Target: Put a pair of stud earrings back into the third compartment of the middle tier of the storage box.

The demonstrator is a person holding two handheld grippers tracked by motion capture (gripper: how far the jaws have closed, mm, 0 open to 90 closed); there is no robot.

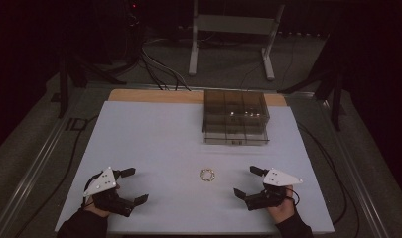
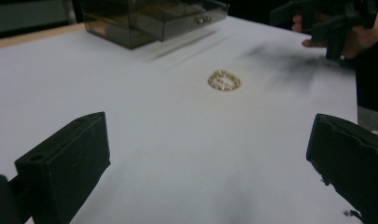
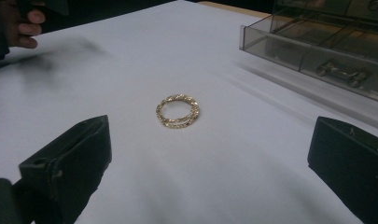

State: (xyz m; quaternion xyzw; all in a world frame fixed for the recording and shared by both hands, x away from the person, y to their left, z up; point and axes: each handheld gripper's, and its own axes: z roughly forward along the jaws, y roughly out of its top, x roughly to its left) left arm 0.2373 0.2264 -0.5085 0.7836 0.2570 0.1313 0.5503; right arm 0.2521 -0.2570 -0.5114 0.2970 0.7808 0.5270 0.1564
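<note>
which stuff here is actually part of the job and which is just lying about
Part of the job:
- gold bracelet, lying on the white table between the two grippers
- smoky clear drawer box at the far side
- left gripper and right gripper, both open, holding nothing

Just lying about:
- white metal stand on the floor beyond the table
- cables on the floor
</note>
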